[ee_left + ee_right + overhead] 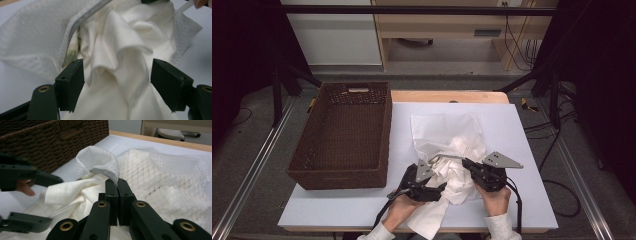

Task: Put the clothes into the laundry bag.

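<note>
A white mesh bag [443, 127] lies flat in the middle of the white table, its grey-trimmed mouth toward me. A crumpled white cloth [460, 176] spills out of that mouth. My right gripper [466, 163] is shut on the bag's grey-trimmed rim [106, 172] and holds it lifted off the cloth. My left gripper [117, 80] is open, and a fold of the white cloth [120, 57] rises between its pads without being pressed. In the right gripper view the left gripper [55, 200] stands open at the left over the cloth [75, 197].
A deep brown woven basket [384, 135] stands at the table's left, close to the bag, with its wall [50, 140] right behind the left gripper. Bare table [522, 150] extends to the right. Wooden furniture and cables sit on the floor beyond the far edge.
</note>
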### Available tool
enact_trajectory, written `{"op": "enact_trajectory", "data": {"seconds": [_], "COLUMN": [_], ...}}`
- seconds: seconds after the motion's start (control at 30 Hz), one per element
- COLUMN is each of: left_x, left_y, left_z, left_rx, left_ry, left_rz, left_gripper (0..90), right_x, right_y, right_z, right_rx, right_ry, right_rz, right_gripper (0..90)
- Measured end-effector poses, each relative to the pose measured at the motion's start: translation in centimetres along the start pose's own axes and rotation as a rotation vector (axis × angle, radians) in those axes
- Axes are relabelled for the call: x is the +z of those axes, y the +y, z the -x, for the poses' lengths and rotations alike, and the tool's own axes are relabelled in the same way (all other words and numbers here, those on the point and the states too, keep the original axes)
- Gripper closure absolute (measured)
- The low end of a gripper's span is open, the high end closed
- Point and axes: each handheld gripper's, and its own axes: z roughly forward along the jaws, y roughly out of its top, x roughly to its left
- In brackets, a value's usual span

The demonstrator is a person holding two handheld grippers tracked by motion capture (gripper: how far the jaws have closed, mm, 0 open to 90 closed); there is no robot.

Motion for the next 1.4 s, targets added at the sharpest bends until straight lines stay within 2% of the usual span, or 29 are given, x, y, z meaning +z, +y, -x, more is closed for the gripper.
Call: {"op": "enact_trajectory", "data": {"seconds": [0.07, 0.13, 0.2, 0.23, 0.27, 0.33, 0.4, 0.47, 0.57, 0.67, 0.77, 0.87, 0.97, 1.0, 1.1, 1.17, 1.23, 1.3, 1.37, 1.4], "left_x": [0.0, 1.1, 1.8, 2.0, 2.0, 1.9, 1.4, 0.8, 0.6, 1.1, 2.0, 2.9, 5.0, 5.7, 7.3, 7.6, 7.3, 6.4, 5.0, 4.2], "left_y": [-1.1, -2.2, -2.7, -2.7, -2.6, -2.3, -2.0, -1.5, -0.4, 0.9, 2.1, 3.2, 3.9, 4.0, 3.8, 3.6, 3.4, 3.3, 3.1, 3.0], "left_z": [-0.2, -0.3, -0.3, -0.1, 0.0, 0.4, 0.9, 1.5, 1.6, 1.9, 2.5, 3.1, 3.3, 3.2, 2.8, 2.7, 2.8, 2.8, 3.0, 3.1], "left_rx": [-0.004, -0.016, -0.035, -0.028, -0.018, 0.009, 0.025, 0.032, 0.016, 0.019, 0.029, 0.053, 0.079, 0.075, 0.076, 0.087, 0.09, 0.081, 0.065, 0.069], "left_ry": [-0.003, -0.019, -0.028, -0.018, -0.011, 0.007, 0.011, -0.006, -0.027, -0.029, -0.029, -0.008, 0.025, 0.027, 0.047, 0.042, 0.032, -0.017, -0.078, -0.071], "left_rz": [-0.029, -0.071, -0.076, -0.064, -0.057, -0.048, -0.005, 0.054, 0.096, 0.099, 0.098, 0.097, 0.067, 0.056, 0.067, 0.083, 0.095, 0.111, 0.114, 0.111], "left_gripper": [26.4, 27.2, 28.4, 30.8, 37.6, 57.5, 75.5, 80.2, 82.3, 84.5, 85.5, 86.0, 86.2, 86.3, 86.2, 85.8, 84.8, 76.8, 56.7, 46.6], "right_x": [0.0, 0.1, 0.2, 0.2, 0.3, 0.3, 0.3, 0.3, 0.3, 0.3, 0.2, 0.1, -0.1, -0.3, -0.5, -0.6, -0.6, -0.5, -0.5, -0.5], "right_y": [0.0, 0.0, 0.0, 0.0, 0.0, 0.0, 0.0, 0.0, 0.0, 0.0, 0.1, 0.1, 0.3, 0.4, 0.6, 0.6, 0.4, 0.3, 0.2, 0.2], "right_z": [0.0, -0.1, -0.2, -0.2, -0.2, -0.1, -0.2, -0.2, -0.1, -0.2, -0.2, -0.2, -0.3, -0.3, -0.5, -0.4, -0.2, 0.1, 0.2, 0.2], "right_rx": [0.0, 0.004, -0.001, -0.005, -0.008, -0.001, -0.001, -0.004, 0.003, -0.001, 0.001, 0.005, 0.011, 0.002, -0.001, -0.002, 0.011, 0.016, 0.011, 0.011], "right_ry": [-0.003, -0.006, -0.006, -0.006, -0.006, -0.002, -0.001, -0.001, 0.002, 0.008, 0.016, 0.029, 0.048, 0.054, 0.056, 0.046, 0.045, 0.033, 0.024, 0.021], "right_rz": [-0.003, -0.004, -0.007, -0.008, -0.009, -0.008, -0.011, -0.01, -0.008, -0.006, -0.001, 0.005, 0.018, 0.023, 0.035, 0.035, 0.031, 0.023, 0.018, 0.017], "right_gripper": [88.8, 88.9, 88.9, 88.9, 88.8, 88.9, 88.9, 88.8, 88.8, 88.9, 88.9, 89.0, 89.0, 89.0, 89.0, 89.0, 89.0, 88.9, 88.9, 88.8]}}
